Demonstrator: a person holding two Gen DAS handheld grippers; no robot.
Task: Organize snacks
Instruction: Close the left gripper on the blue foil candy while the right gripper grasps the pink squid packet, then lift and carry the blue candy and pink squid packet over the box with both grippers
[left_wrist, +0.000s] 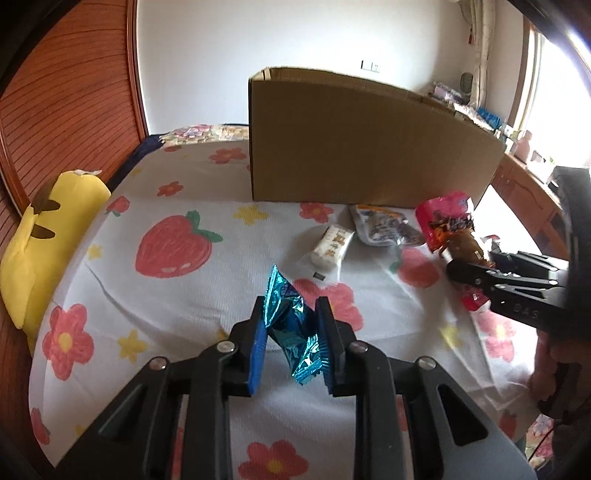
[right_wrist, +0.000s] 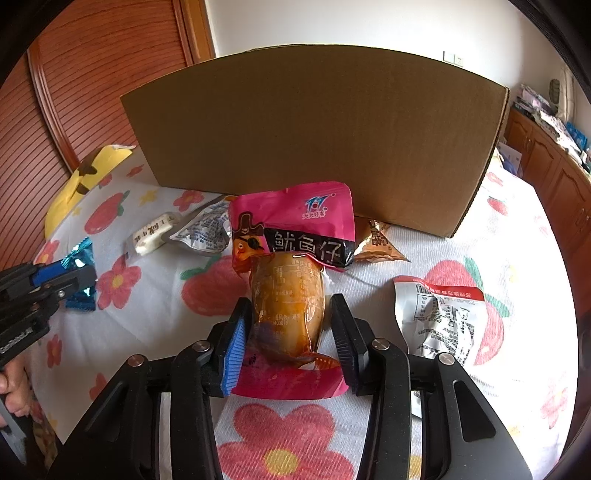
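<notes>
On pink packet (right_wrist: 291, 218), "鱿鱼仔"

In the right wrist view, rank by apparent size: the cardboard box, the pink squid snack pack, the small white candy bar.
1. cardboard box, largest by far
2. pink squid snack pack, though nearness to the camera inflates it
3. white candy bar, smallest
</notes>
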